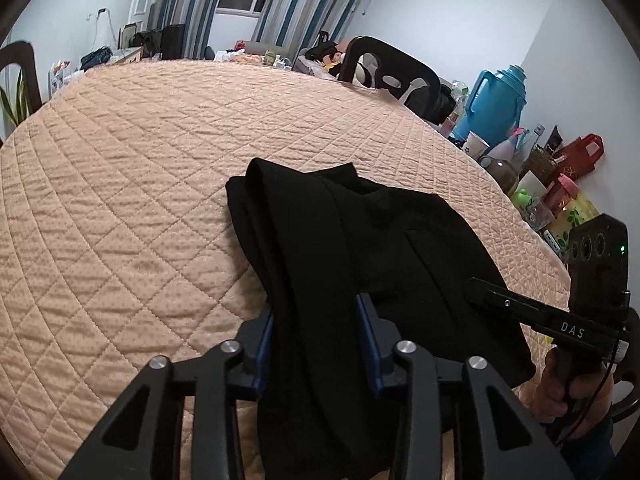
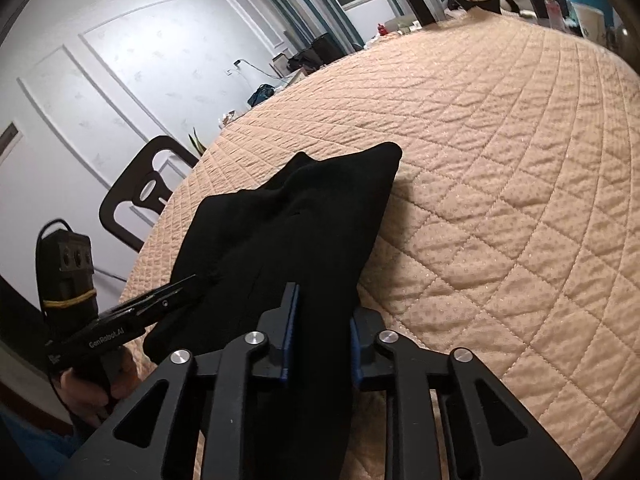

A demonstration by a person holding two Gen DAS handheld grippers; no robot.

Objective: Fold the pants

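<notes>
The black pants (image 1: 360, 248) lie bunched on the peach quilted table cover (image 1: 140, 160), near its front edge. My left gripper (image 1: 318, 320) is shut on a thick fold of the pants, which runs between its blue pads. My right gripper (image 2: 322, 312) is likewise shut on a fold of the pants (image 2: 288, 216), the cloth stretching forward from its fingers. Each gripper shows in the other's view: the right one (image 1: 480, 286) reaches into the cloth from the right, the left one (image 2: 188, 284) from the left.
Dark chairs stand at the table's far side (image 1: 384, 64) and left side (image 2: 144, 188). A blue thermos (image 1: 496, 100), cups, bottles and bags (image 1: 580, 156) crowd a surface to the right. Wide bare quilt lies beyond the pants.
</notes>
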